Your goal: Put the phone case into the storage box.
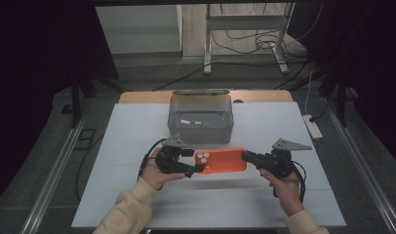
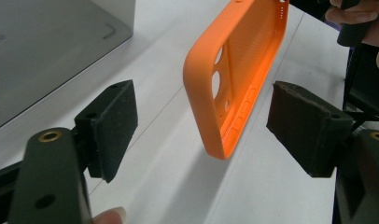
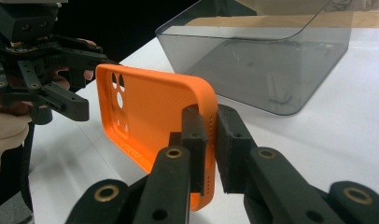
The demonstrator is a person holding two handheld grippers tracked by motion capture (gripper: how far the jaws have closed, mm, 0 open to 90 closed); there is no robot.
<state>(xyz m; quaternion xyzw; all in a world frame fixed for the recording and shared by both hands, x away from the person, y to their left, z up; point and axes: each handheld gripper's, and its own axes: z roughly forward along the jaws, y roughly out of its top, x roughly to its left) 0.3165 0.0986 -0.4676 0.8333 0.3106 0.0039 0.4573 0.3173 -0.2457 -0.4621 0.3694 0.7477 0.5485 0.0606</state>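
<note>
An orange phone case hangs just above the white table, held level between my two grippers. My right gripper is shut on its plain end: in the right gripper view the two pads pinch the case's end wall. My left gripper is open around the camera-hole end. In the left gripper view the case stands on edge between the left gripper's wide-set pads, touching neither. The left gripper also shows beyond the case in the right gripper view.
A clear grey plastic box stands open just behind the case, at the table's middle back. The white table has bare room left, right and in front. A power strip lies off its right edge.
</note>
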